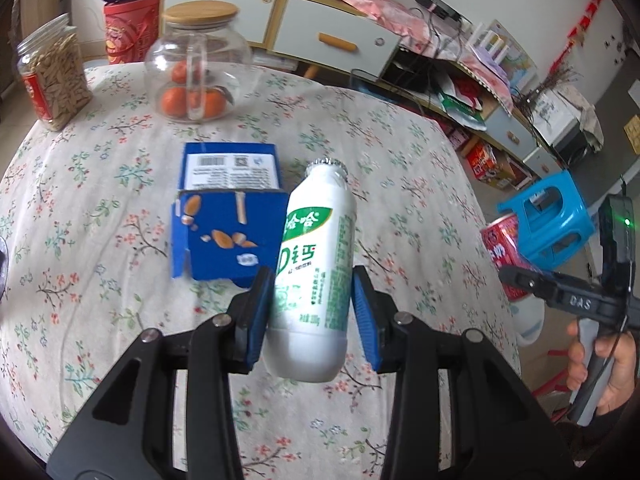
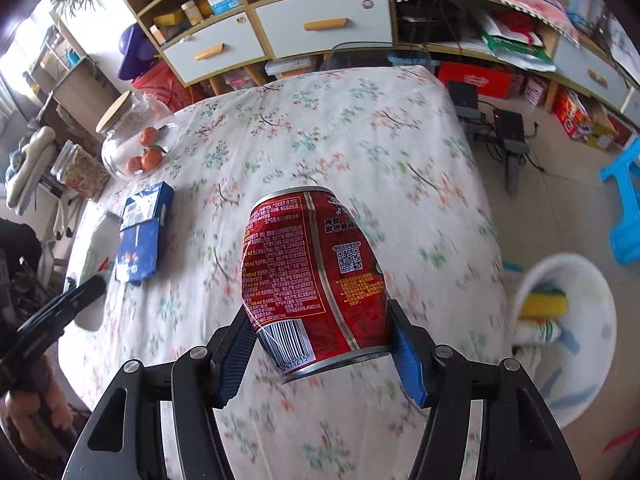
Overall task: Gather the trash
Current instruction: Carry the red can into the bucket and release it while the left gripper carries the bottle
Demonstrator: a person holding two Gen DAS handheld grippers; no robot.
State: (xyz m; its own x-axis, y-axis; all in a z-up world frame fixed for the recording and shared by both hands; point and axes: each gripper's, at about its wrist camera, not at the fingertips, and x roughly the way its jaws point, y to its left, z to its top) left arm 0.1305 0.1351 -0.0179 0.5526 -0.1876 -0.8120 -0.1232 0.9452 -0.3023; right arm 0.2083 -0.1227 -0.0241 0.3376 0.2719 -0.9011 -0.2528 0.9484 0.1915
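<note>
Your floral-clothed table (image 1: 360, 140) fronts cluttered shelves (image 2: 280, 28). One white bottle (image 1: 316, 272) sits clamped in your left gripper (image 1: 312, 304), one red can (image 2: 316, 280) in your right gripper (image 2: 320, 344); one blue carton (image 1: 230, 216), two jars.

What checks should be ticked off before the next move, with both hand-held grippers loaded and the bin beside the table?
1. Left hand-held gripper clamped on the white drink bottle: ok, both blue pads press its sides.
2. Right hand-held gripper clamped on the red can: ok, though the can sits tilted.
3. White bin within sight: ok, on the floor past the table edge, already holding trash.
4. Room in the bin: cannot tell, view is blurred.
5. Blue carton left on the floral tablecloth: not ok, not yet collected.
6. Glass jar of oranges clear of both grippers: ok.
</note>
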